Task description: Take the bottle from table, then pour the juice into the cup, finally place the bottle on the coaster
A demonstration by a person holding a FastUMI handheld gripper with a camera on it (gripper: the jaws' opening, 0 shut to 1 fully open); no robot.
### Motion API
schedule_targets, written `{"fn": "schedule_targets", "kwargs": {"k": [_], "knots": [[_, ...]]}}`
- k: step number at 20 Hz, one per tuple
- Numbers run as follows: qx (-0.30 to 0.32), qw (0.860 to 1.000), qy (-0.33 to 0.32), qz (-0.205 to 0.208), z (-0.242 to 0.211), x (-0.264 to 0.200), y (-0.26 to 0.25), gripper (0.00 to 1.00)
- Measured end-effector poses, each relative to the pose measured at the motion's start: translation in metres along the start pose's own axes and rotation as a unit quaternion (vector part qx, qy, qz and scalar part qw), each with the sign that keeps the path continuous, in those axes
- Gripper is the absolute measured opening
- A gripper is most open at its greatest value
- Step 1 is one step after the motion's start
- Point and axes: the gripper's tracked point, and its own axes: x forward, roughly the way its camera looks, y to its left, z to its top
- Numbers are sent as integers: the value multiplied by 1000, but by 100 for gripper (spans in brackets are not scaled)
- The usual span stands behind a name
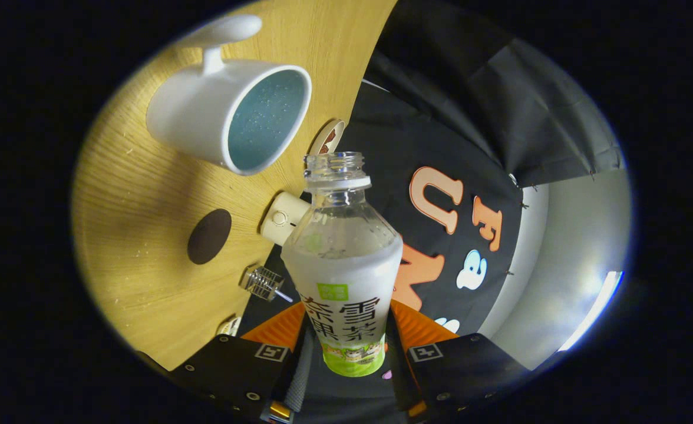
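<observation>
Tongs of mine squeeze the clear plastic bottle, its cap off. Beyond it, a smooth white cup with a blue inside sits on wood.

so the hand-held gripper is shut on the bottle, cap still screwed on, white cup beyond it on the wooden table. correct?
Not quite: the cap is off. The gripper view shows the bottle with an open, bare threaded neck. The rest holds: the hand-held gripper is shut on the bottle, both fingers pressing its sides, and the white cup sits beyond it on the wooden table.
</observation>
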Motion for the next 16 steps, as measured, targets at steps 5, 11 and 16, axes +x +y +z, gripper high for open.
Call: {"fn": "schedule_targets", "kwargs": {"k": [5, 11, 16], "knots": [[173, 980, 24, 91, 0, 2, 43, 60], [365, 918, 39, 148, 25, 3, 65, 60], [567, 799, 63, 192, 27, 11, 75, 60]]}}
